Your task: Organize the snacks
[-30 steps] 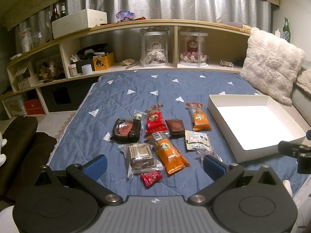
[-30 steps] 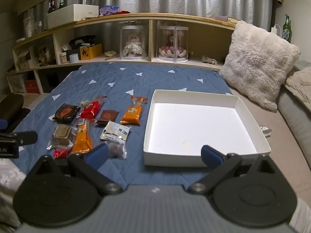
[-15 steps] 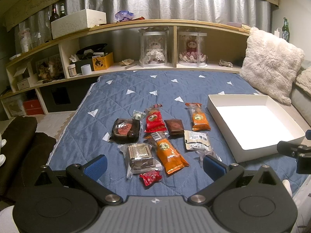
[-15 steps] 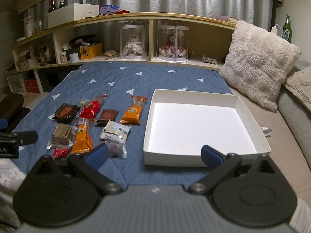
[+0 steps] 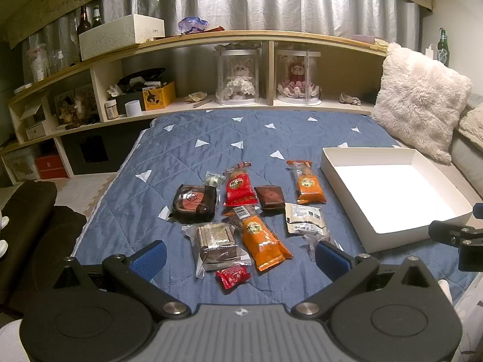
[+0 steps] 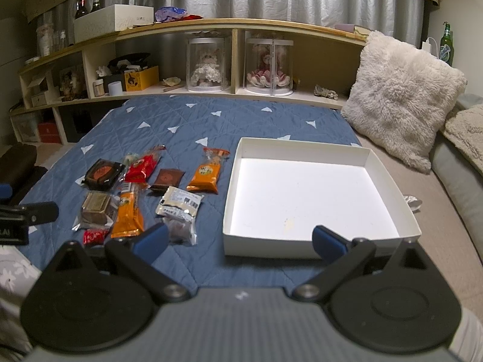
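- Down on the blue quilt (image 5: 187,147) lies a cluster of wrapped snacks, all to the left of the white box (image 5: 374,226), none inside it.
- Nearest the left gripper sits a small red candy (image 5: 232,276), just beside a clear-wrapped square cake (image 5: 215,241).
- A long orange packet (image 5: 262,241) lies with its long axis running from the near right toward the far left, a barcode label at its far end; a round badge on it reads something like "HK".
- A second orange packet (image 5: 308,183) points almost straight away toward the shelf, closest to the box wall, its crimped end farthest off.
- Between them a red packet (image 5: 240,187) also runs lengthwise away, with a similar round badge.
- A small brown square packet (image 5: 269,196) sits between the red and the far orange one.
- A dark round-lidded cake tray (image 5: 194,202) is leftmost.
- A white printed sachet (image 5: 305,218) lies label-up; its text is too small to read.
- The left gripper (image 5: 240,259) hangs low over the near edge of the cluster, blue pads spread wide, nothing between them.
- The right gripper (image 6: 240,241) hovers at the near wall of the box, likewise spread wide and empty.
- Behind, a wooden shelf (image 6: 241,24) carries two dolls in clear cases (image 6: 208,66), a fluffy cushion (image 6: 401,96) leans at the right, and a green bottle (image 6: 446,46) stands on the far right.
- The curtain valance shows faint writing, perhaps "GOOD LUCK".
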